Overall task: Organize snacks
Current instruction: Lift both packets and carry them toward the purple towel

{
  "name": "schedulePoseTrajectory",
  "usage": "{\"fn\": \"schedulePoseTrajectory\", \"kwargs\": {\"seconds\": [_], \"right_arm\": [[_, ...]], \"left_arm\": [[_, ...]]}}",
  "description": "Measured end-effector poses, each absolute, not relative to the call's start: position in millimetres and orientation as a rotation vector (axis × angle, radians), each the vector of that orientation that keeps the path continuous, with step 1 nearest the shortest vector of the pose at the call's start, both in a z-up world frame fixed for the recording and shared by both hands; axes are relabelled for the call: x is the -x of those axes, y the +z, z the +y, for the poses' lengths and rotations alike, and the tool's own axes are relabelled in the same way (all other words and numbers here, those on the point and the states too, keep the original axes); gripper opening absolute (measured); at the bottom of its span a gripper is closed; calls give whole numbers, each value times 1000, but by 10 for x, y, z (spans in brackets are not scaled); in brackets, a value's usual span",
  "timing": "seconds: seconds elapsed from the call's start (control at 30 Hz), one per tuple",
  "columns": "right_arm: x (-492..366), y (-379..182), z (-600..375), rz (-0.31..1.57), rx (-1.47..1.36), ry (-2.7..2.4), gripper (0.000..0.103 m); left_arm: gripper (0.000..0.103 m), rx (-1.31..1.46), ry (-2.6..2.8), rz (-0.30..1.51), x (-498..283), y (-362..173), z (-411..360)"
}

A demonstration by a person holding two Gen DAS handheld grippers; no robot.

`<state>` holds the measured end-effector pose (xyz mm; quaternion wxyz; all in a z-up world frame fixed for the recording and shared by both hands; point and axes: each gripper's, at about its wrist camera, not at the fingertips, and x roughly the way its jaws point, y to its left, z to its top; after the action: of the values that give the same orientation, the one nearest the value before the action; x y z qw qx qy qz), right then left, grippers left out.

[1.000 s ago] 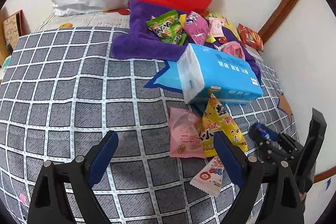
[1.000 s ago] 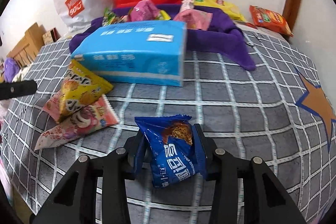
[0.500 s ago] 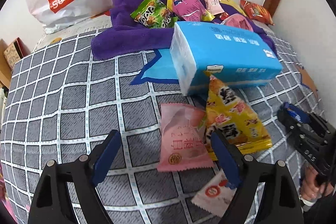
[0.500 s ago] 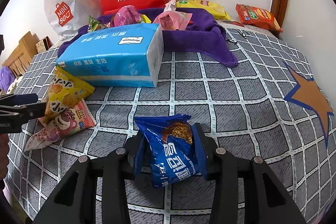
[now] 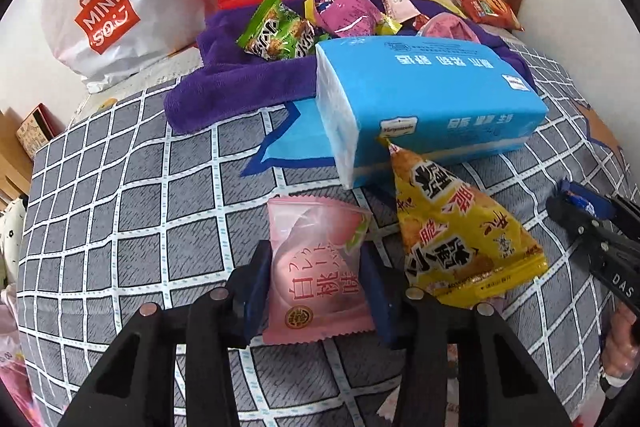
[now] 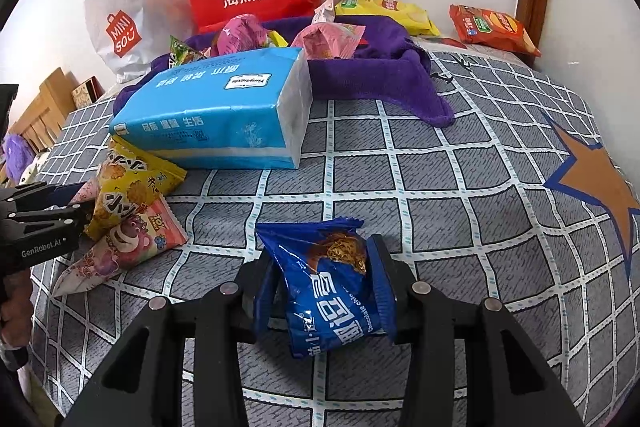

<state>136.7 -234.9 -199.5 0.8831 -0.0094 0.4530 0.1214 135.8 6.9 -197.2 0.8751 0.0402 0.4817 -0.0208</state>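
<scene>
Pink peach snack packet (image 5: 316,267) at six o'clock on the checked bedspread (image 5: 120,207), pinched flat between the pads of the left gripper (image 5: 316,291), jaws just closed onto it. Blue chocolate packet (image 6: 332,287) clamped in the right gripper (image 6: 326,291). Yellow triangular bag (image 5: 456,227) at three o'clock, just beside. Risk: slick, puffy wrapper slipping out on lifting; yellow bag possibly dragged along.

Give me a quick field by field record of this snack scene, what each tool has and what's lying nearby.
left tool: jaws just closed on the pink peach packet
right tool: shut on the blue chocolate packet
beside pink packet: yellow triangular snack bag
behind: blue tissue pack
further back: purple towel with loose snacks
</scene>
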Motion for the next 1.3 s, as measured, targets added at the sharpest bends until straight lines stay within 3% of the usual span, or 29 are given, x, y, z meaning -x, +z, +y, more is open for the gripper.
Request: {"fn": "schedulePoseTrajectory", "kwargs": {"seconds": [0.27,0.5,1.3], "right_arm": [[-1346,-1935,-2376,948,-7,237,39],[-1258,-1549,-2296,903,-47,277,39],[-1624,-740,-1922,798,36,320,39]], "left_arm": [[40,10,-88,1022,-1207,-1796,241],[40,35,-120,964,-1123,-1527,259],[40,80,-229,881,-1564,-858,72]]}}
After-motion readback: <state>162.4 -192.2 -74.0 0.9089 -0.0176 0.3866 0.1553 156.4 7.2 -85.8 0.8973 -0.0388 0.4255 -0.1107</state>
